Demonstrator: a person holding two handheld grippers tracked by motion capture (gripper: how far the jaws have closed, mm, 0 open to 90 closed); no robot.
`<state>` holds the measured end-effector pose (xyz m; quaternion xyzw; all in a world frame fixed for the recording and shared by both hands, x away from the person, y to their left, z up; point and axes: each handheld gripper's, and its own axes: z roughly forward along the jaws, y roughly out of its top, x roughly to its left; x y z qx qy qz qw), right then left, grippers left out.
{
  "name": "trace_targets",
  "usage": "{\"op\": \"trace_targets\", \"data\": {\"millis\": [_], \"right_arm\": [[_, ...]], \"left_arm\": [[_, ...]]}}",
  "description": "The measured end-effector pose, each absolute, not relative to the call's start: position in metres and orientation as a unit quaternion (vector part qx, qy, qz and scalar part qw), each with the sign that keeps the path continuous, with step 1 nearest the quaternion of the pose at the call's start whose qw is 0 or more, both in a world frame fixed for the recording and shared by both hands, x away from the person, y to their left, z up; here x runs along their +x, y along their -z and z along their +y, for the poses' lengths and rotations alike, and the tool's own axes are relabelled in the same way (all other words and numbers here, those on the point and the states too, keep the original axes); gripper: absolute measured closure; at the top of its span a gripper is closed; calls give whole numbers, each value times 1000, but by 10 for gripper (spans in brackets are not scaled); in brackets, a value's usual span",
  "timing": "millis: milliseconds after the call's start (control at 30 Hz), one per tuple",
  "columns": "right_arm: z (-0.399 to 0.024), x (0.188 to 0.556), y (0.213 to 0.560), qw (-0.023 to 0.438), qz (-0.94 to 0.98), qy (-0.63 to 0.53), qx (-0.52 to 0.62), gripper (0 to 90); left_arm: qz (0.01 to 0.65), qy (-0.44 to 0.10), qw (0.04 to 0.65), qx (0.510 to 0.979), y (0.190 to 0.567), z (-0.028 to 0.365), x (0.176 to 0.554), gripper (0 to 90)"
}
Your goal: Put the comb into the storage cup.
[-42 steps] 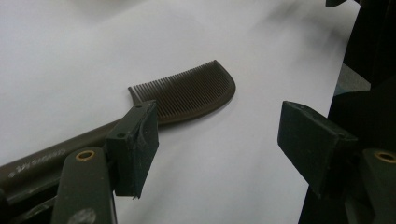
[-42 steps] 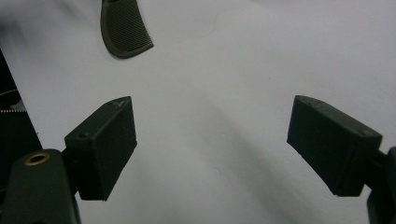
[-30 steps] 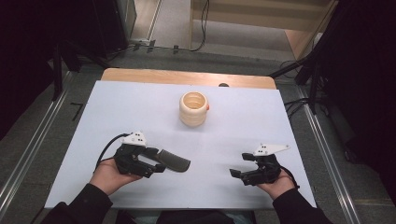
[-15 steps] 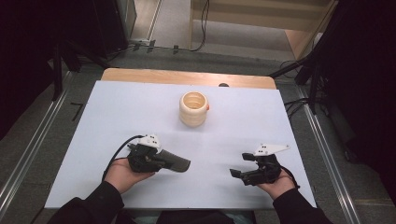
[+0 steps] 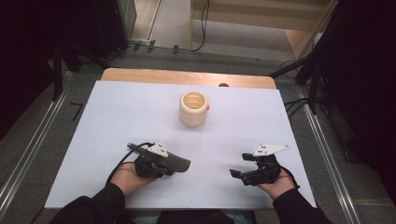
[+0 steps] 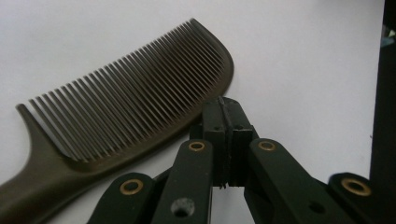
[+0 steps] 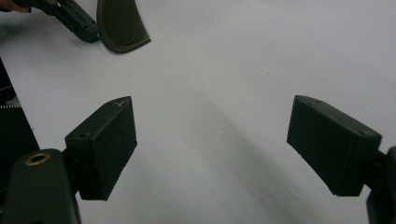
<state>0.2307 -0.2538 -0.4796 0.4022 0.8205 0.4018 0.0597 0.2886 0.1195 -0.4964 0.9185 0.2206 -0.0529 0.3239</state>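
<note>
Left claw (image 6: 224, 140) is pinching its jaws together on the comb's (image 6: 135, 107) spine, teeth fanning leftward; right claw (image 7: 212, 144) is gaping wide, empty, well apart.

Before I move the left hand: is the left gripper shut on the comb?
Shut, seemingly on the comb's back edge: the left gripper's jaws meet there.

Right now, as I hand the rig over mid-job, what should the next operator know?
Left gripper: jaws shut, tips at the back edge of the comb. Nothing shows between the pads, so treat the comb as not gripped.
Right gripper: open, empty, low over the table.
Comb: flat on the table, front left. Cup: upright, mid-table, farther back, apart from both grippers.
Done: left gripper is at the comb.
Left: probably grip the comb and carry it to the cup.
</note>
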Motion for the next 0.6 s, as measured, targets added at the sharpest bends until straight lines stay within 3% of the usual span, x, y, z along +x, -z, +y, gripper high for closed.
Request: {"op": "trace_targets", "data": {"millis": [600], "right_arm": [[-251, 231, 481, 57, 826, -394, 398, 139]], "left_arm": [[256, 28, 337, 906, 499, 111, 311, 900]]}}
